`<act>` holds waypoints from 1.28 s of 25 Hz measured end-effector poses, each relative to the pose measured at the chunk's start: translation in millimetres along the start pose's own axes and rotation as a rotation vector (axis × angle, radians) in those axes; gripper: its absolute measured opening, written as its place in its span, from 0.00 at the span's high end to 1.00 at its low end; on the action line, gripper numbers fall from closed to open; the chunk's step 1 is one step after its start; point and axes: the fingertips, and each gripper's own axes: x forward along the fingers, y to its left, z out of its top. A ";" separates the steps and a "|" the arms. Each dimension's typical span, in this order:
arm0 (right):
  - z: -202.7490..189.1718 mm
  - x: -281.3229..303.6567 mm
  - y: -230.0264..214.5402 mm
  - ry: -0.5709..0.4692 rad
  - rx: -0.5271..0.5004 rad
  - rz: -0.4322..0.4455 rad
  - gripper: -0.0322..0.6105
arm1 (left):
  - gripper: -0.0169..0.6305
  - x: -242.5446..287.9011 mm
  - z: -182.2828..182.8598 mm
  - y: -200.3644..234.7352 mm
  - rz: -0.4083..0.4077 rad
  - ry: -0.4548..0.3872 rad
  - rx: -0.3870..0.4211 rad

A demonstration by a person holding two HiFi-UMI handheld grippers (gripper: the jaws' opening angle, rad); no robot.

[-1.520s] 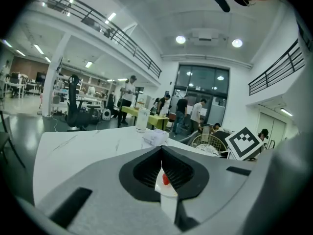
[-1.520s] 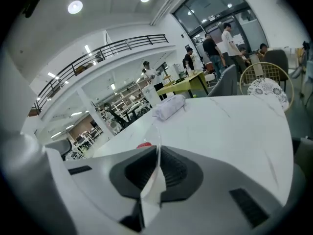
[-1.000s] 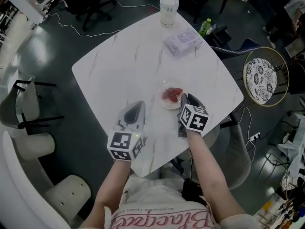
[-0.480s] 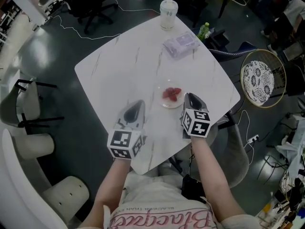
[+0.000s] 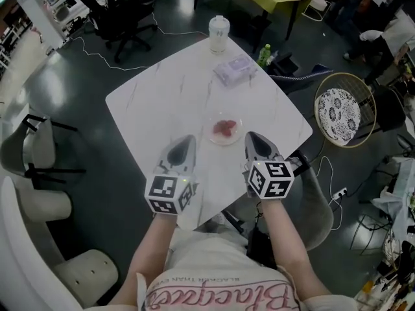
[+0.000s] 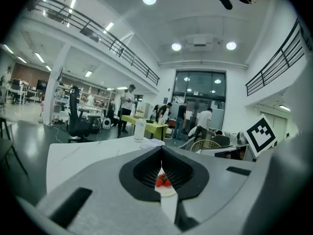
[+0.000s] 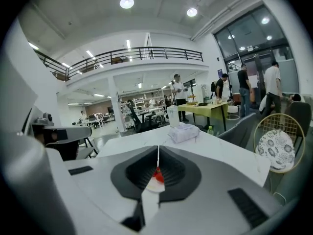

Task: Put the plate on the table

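A small clear plate [image 5: 225, 129] with red fruit pieces rests on the white marble table [image 5: 162, 96], right of its middle. My left gripper [image 5: 186, 140] hovers over the table's near part, to the plate's lower left, shut and empty. My right gripper [image 5: 250, 137] is just right of the plate and apart from it, also shut and empty. In the left gripper view the plate [image 6: 164, 184] shows through the slit below the left gripper [image 6: 161, 150]. In the right gripper view the plate [image 7: 155, 181] shows the same way below the right gripper [image 7: 158, 148].
A white lidded cup [image 5: 219, 34] and a wrapped tissue pack [image 5: 235, 70] sit at the table's far corner. A green bottle [image 5: 263, 55] stands on the floor beyond. A round wire chair [image 5: 342, 112] is at the right, a grey chair [image 5: 314, 196] by the near edge, white seats at left.
The right gripper, which was close against the plate, has drawn back toward me and now stands apart from it. The plate stays on the table. The head view has shifted.
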 end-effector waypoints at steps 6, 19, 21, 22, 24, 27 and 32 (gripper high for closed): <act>25.7 -44.8 27.3 -0.065 -0.037 0.029 0.94 | 0.97 -23.0 17.6 -24.7 -0.050 -0.056 0.016; 76.4 -126.4 72.2 -0.264 -0.118 0.103 0.94 | 0.97 -56.3 61.7 -82.4 -0.135 -0.180 0.198; 79.3 -131.9 74.1 -0.280 -0.133 0.106 0.95 | 0.97 -56.8 65.7 -90.8 -0.152 -0.192 0.203; 79.7 -133.1 74.8 -0.282 -0.137 0.107 0.95 | 0.97 -56.8 66.7 -93.9 -0.159 -0.194 0.206; 78.3 -134.3 75.9 -0.275 -0.141 0.105 0.95 | 0.97 -57.0 67.1 -98.3 -0.167 -0.194 0.210; 75.2 -135.4 78.4 -0.267 -0.144 0.109 0.95 | 0.97 -57.5 66.7 -101.6 -0.174 -0.193 0.214; 70.6 -135.6 82.8 -0.266 -0.152 0.120 0.95 | 0.97 -57.3 63.3 -100.0 -0.171 -0.189 0.203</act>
